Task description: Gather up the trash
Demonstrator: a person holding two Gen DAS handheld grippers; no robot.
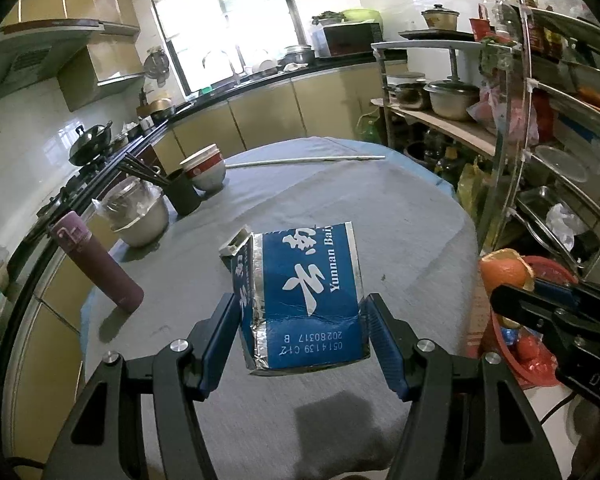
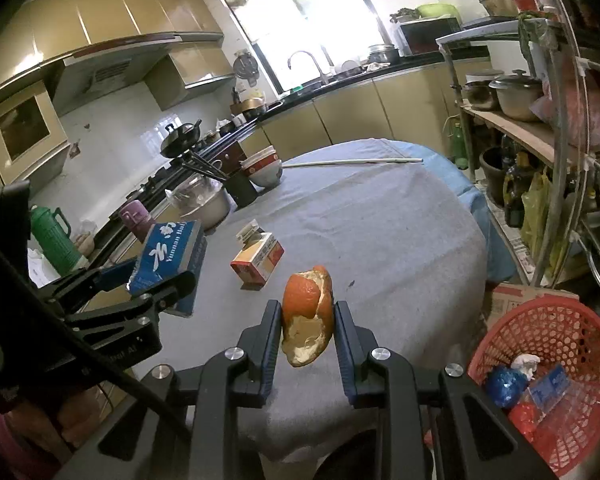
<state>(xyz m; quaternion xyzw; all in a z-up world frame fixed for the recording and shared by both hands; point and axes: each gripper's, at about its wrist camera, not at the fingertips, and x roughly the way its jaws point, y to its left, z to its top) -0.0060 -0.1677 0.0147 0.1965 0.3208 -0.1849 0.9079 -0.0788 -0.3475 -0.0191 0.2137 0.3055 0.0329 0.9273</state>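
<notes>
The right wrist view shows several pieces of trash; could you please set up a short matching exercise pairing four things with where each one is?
Things:
1. blue carton
2. orange peel
3. red and white box
4. blue wrapper ball

Places:
A. lying on the grey tablecloth
B. inside the red basket
C. held in the left gripper
D. held in the right gripper

Pairs: 1-C, 2-D, 3-A, 4-B

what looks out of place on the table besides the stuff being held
A small red and white box lies tipped on the grey tablecloth with its lid flap open, and a long white stick lies across the far edge.
</notes>
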